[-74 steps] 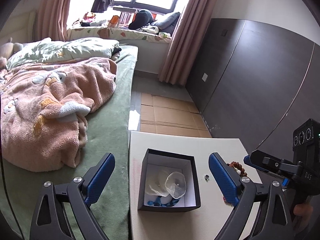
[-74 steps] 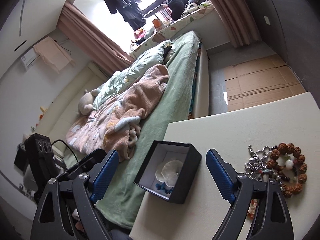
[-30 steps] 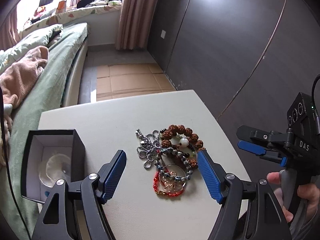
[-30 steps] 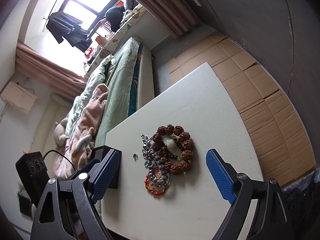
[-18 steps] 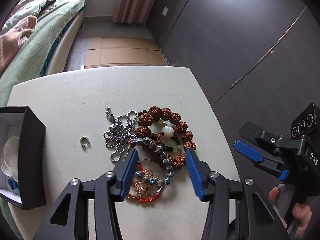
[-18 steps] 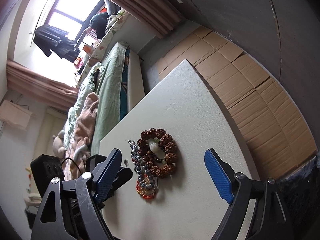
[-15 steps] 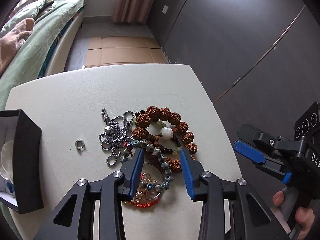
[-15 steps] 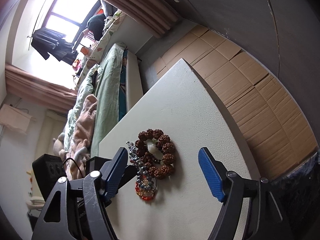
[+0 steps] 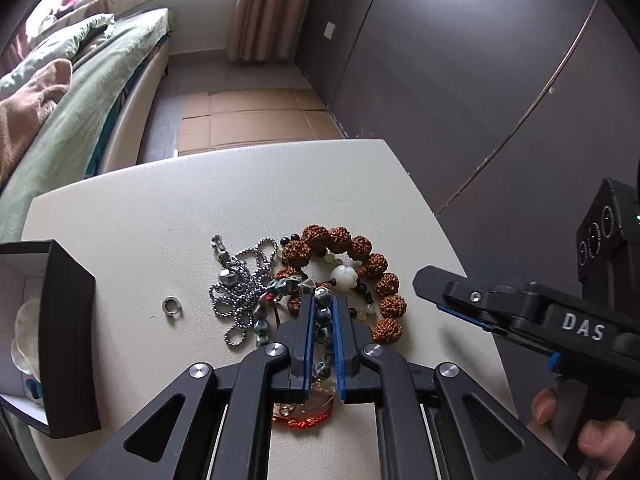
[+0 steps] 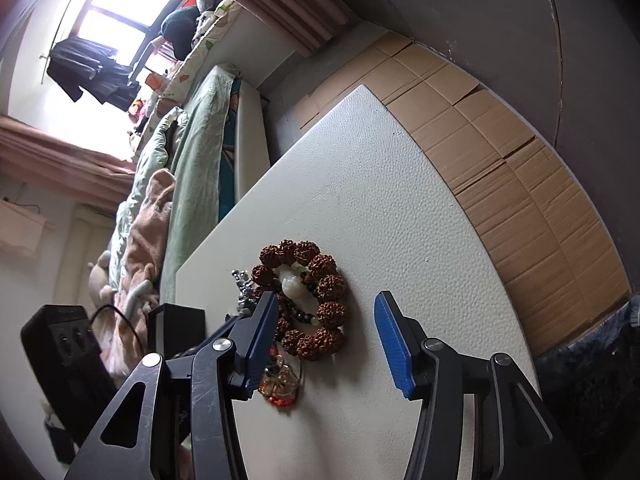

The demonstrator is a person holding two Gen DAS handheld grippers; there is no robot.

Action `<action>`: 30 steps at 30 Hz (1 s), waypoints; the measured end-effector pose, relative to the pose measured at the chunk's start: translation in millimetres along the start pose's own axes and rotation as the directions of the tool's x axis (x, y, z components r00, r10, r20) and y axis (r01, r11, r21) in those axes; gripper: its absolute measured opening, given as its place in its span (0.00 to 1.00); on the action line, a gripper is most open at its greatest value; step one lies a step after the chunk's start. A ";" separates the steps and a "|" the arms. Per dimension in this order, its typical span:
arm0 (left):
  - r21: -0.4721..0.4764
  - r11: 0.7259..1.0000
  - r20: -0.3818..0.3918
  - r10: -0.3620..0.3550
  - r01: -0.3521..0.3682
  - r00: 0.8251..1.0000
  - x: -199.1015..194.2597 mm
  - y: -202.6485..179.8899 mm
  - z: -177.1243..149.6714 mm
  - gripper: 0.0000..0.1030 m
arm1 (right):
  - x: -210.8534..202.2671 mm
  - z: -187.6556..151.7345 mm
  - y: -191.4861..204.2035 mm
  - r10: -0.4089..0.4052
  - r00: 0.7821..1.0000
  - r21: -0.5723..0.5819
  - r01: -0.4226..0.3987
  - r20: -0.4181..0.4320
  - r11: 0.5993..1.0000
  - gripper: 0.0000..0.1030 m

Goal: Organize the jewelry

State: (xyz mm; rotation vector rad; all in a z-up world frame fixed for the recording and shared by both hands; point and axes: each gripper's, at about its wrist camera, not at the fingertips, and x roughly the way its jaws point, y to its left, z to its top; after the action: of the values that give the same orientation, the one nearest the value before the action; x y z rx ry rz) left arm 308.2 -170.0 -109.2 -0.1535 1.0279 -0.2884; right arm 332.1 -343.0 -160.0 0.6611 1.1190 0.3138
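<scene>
Left gripper (image 9: 323, 304) pinched narrow on the grey-blue bead bracelet (image 9: 322, 322), lying in the jewelry heap mid-table (image 9: 240, 208) over the brown seed bracelet (image 9: 360, 276) and ball chain (image 9: 240, 292). Right gripper (image 10: 326, 330) spread wide, holding nothing. Probably light, limp, snag-prone: best gripped across the strand.

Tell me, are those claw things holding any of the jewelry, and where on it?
The left gripper pinches the dark-bead bracelet along one side of its strand. The right gripper is open, holding nothing.
</scene>
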 end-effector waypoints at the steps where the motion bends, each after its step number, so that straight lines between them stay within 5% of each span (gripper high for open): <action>1: -0.002 1.000 0.007 0.001 -0.001 1.000 -4.0 1.9 1.3 0.08 | 2.4 0.1 3.0 -0.008 1.000 -0.010 0.008 -0.002 1.000 0.50; 10: -0.043 0.999 0.075 0.022 -0.018 0.997 -32.5 28.5 11.7 0.08 | 26.0 -4.2 30.8 -0.182 0.983 -0.156 0.178 -0.012 0.971 0.40; 14: -0.052 0.998 0.097 0.028 -0.023 0.995 -42.3 37.8 13.8 0.08 | 31.0 -6.4 34.8 -0.245 0.970 -0.206 0.239 -0.004 0.949 0.20; 16: -0.056 0.998 0.110 0.026 -0.020 0.994 -47.4 39.4 14.7 0.08 | 29.5 -6.5 33.0 -0.236 0.972 -0.209 0.230 -0.004 0.950 0.21; 23: -0.052 0.998 0.143 0.028 -0.021 0.989 -67.7 45.9 15.7 0.08 | -1.2 -8.4 32.1 -0.050 0.997 -0.146 0.059 0.065 0.987 0.20; 30: -0.059 0.997 0.183 0.055 -0.045 0.982 -96.8 62.1 20.4 0.08 | -24.0 -15.2 46.4 0.162 0.979 -0.125 -0.146 0.126 0.981 0.20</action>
State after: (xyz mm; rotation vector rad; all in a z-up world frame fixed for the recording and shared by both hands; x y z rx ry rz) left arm 289.1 -81.3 -35.6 -0.1995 0.8544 -0.1965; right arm 312.5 -315.4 -117.4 0.6585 0.9145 0.4559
